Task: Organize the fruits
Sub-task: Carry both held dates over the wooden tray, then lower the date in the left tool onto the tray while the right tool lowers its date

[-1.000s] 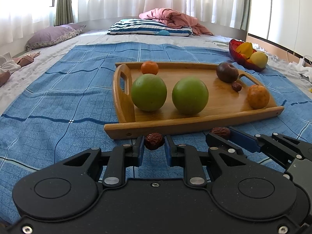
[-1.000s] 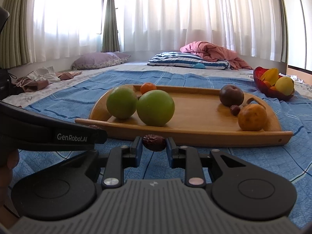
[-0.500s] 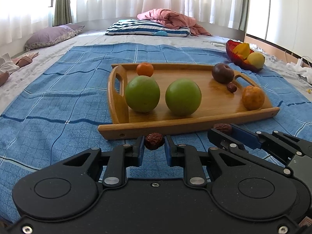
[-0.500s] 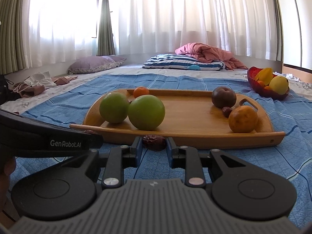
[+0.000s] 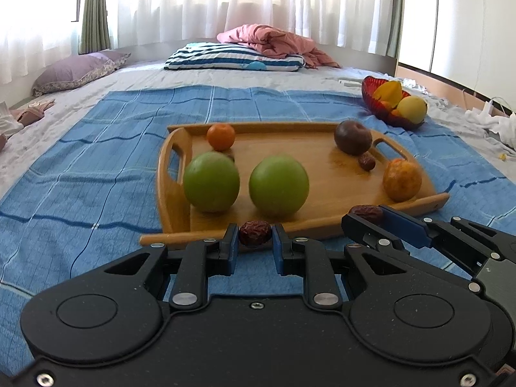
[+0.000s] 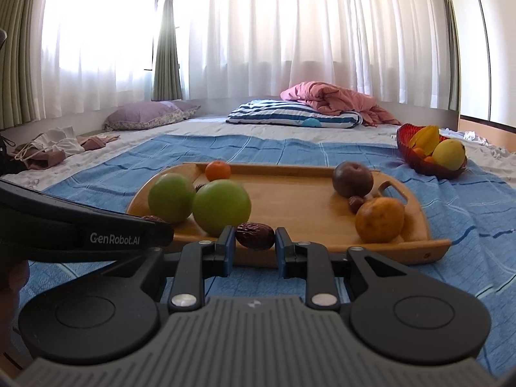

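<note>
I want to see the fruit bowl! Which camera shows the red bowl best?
The right wrist view: the red bowl sits larger and sharper there, its yellow fruit plain. The left wrist view shows the same bowl smaller, nearer the picture's edge.

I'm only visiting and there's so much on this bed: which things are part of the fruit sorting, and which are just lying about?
Part of the job:
left tool, holding a red date
right tool, holding another date
wooden tray
two green fruits
red fruit bowl

Just lying about:
striped pillow
pink blanket
purple pillow
</note>
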Demonstrator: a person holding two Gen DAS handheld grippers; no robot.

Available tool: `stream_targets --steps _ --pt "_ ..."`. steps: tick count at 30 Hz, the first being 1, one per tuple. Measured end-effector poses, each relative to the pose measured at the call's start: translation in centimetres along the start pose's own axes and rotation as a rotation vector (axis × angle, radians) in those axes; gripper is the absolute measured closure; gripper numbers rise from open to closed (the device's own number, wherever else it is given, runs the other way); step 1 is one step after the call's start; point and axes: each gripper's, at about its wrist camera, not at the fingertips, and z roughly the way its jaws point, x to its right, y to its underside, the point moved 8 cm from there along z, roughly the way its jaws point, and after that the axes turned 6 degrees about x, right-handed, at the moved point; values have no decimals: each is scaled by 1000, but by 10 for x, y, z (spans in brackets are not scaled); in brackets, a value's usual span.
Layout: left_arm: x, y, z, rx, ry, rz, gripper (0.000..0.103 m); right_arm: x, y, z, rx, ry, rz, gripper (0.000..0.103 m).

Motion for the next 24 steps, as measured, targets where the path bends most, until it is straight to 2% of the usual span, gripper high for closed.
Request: stream_targets --steps 15,24 --pt "14 -33 8 32 25 9 82 19 -26 8 23 45 0 72" --pt "9 -52 15 30 33 -16 82 31 -39 20 11 58 11 72"
